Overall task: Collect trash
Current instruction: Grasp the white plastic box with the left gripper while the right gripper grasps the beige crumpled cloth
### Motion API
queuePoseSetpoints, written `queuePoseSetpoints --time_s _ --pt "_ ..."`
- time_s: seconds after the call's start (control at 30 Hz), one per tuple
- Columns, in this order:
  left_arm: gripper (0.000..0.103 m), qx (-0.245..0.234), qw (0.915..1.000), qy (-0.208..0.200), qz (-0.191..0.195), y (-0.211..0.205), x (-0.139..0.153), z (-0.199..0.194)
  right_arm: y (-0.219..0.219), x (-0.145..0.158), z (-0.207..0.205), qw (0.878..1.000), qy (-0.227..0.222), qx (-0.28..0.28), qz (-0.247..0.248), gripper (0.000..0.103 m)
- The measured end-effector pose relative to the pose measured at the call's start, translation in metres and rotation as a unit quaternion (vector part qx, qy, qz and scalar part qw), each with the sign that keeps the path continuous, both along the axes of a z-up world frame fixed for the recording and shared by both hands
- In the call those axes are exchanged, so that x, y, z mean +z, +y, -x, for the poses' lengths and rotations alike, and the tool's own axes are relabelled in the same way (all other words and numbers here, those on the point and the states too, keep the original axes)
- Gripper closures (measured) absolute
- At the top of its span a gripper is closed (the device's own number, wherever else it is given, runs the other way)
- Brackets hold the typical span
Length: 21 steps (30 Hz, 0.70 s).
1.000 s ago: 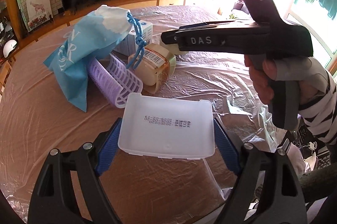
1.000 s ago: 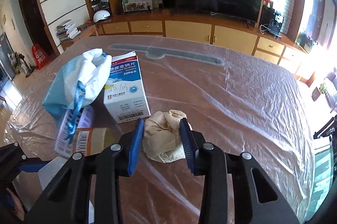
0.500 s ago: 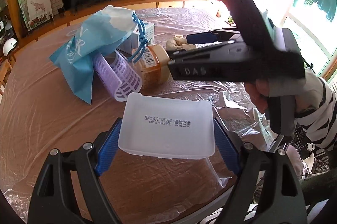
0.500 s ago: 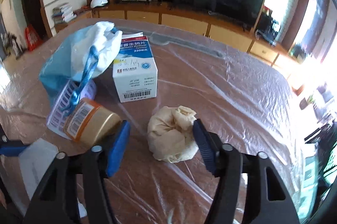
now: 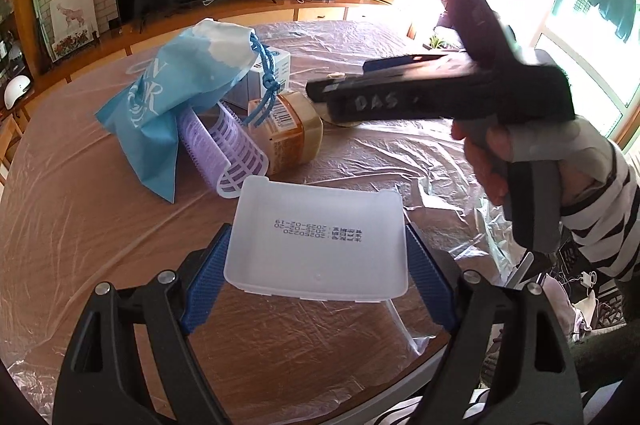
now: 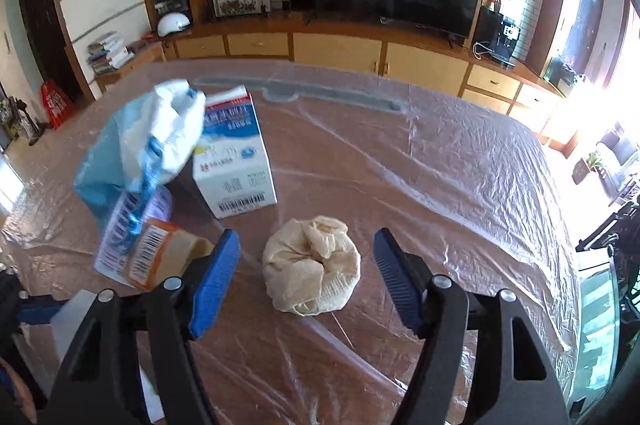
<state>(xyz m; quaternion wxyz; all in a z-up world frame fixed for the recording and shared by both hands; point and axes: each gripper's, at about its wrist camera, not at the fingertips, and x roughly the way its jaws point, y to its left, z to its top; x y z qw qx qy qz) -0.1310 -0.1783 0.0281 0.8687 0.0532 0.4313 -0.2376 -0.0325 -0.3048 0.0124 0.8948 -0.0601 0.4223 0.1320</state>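
My left gripper (image 5: 316,257) is shut on a translucent white plastic box (image 5: 316,209); both blue pads press its sides just above the table. In the right wrist view a crumpled beige tissue wad (image 6: 312,271) lies on the plastic-covered table (image 6: 440,185). My right gripper (image 6: 307,243) stands over it with its jaws opening, and the wad sits between the pads (image 6: 216,277) with a gap on each side. In the left wrist view the tissue wad (image 5: 340,119) is mostly hidden behind the right gripper held by a hand (image 5: 484,165).
A blue-and-white drawstring bag (image 5: 180,85) leans over a purple slotted roller (image 5: 228,153). Beside them a tan jar (image 5: 292,137) lies on its side. A white carton (image 6: 236,169) stands behind them. The table edge runs near the left gripper. A TV cabinet lines the far wall.
The right jaws have spread off the tissue wad, which now lies free on the table. The left gripper still holds the plastic box in the same place.
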Motion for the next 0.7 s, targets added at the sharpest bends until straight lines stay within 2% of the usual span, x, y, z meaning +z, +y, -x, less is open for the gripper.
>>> queuePoseSetpoints --time_s 0.03,0.07,0.1,0.43,0.7 --pt "0.019 0.001 1.0 0.0 0.0 -0.001 0.0 0.001 0.002 -0.005 -0.004 1.0 0.008 0.001 0.005 0.035" --pt "0.019 0.002 1.0 0.001 0.0 -0.001 0.0 0.001 0.003 -0.009 -0.007 1.0 0.014 0.002 0.009 0.041" --pt "0.019 0.003 1.0 0.0 0.0 -0.001 0.0 0.002 0.004 -0.013 -0.008 1.0 0.023 0.001 0.011 0.054" --pt "0.019 0.006 1.0 -0.002 0.002 0.006 0.001 0.002 -0.009 -0.001 0.004 0.999 0.015 -0.022 -0.033 0.054" --pt "0.019 0.01 0.9999 -0.008 0.004 0.016 0.002 0.005 -0.013 0.015 0.04 0.997 0.013 -0.036 -0.068 0.054"
